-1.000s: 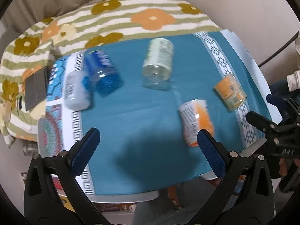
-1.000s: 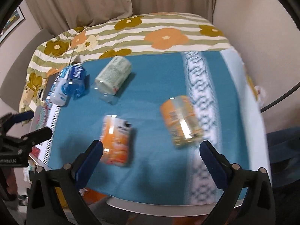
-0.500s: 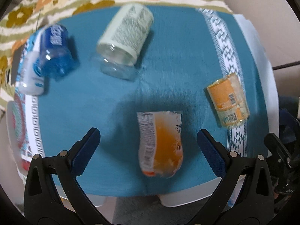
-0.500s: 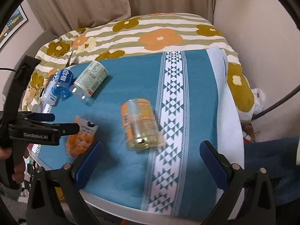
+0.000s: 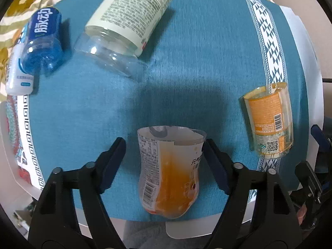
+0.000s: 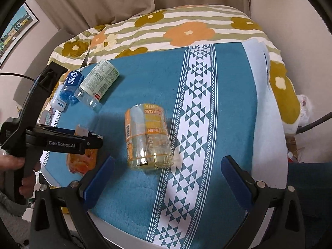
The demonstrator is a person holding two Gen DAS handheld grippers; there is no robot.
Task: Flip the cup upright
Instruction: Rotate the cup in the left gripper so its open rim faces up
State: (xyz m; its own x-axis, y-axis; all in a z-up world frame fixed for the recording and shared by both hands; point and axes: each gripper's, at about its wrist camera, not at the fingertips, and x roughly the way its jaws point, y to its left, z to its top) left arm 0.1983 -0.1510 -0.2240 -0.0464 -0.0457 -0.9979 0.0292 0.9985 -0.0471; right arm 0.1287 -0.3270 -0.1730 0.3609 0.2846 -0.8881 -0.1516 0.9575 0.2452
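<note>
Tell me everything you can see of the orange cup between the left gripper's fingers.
The orange cup is a cut-off clear plastic bottle with an orange and white label, barcode and printed text. It lies on its side on the teal cloth near the table's front edge, ragged open rim pointing away from the camera, closed base toward it. The left hand-held gripper straddles it, jaws open; one finger looks against its rim, contact uncertain.
</note>
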